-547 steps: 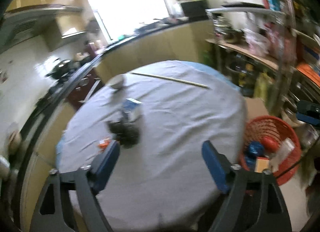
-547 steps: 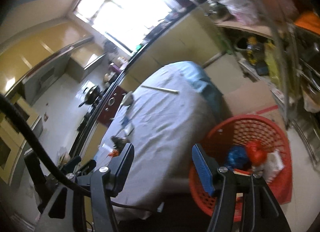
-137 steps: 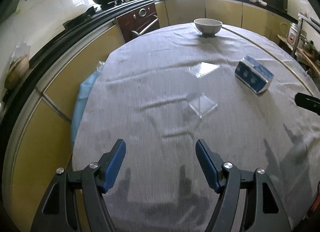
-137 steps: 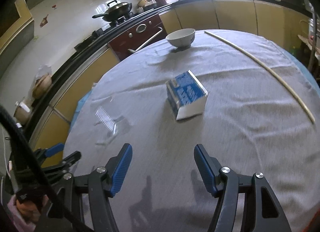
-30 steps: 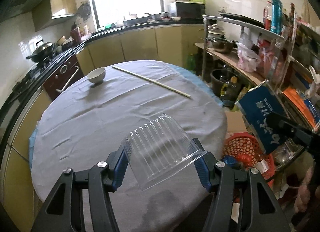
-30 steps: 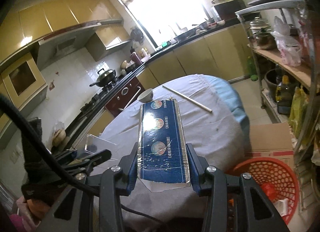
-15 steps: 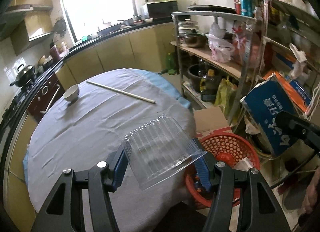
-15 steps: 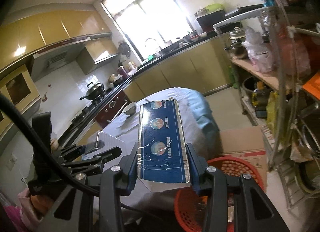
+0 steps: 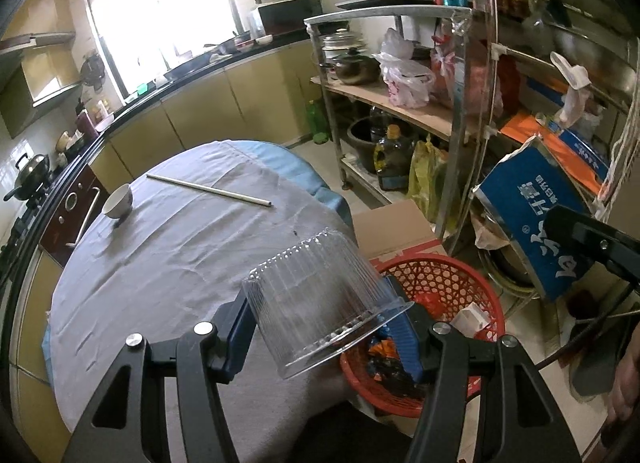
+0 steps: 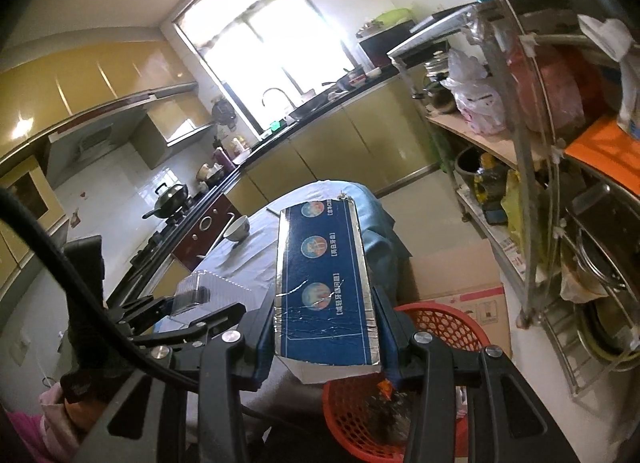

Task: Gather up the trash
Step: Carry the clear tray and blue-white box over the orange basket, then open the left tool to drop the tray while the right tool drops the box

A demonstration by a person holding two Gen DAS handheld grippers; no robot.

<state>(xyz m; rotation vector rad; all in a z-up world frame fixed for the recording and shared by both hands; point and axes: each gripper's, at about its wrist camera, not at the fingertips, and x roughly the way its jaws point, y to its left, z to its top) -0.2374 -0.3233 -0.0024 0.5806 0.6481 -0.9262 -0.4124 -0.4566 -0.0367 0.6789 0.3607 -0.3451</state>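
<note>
Kitchen floor beside the round table is where you stand, with the red basket just below both tools. Your left gripper is clamped on a clear tub, tilted, its open rim toward you; through it the basket looks blurred. Your right gripper squeezes a blue carton lengthwise, held over the basket rim. Trash lies already inside the basket, but you cannot tell the single pieces. Behind the basket stands a cardboard box, and a metal rack full of pots and bags is close on the right. Farther on the table lie a long stick and a white bowl, well apart from your tools. Your carton hides part of the table in the right view.
</note>
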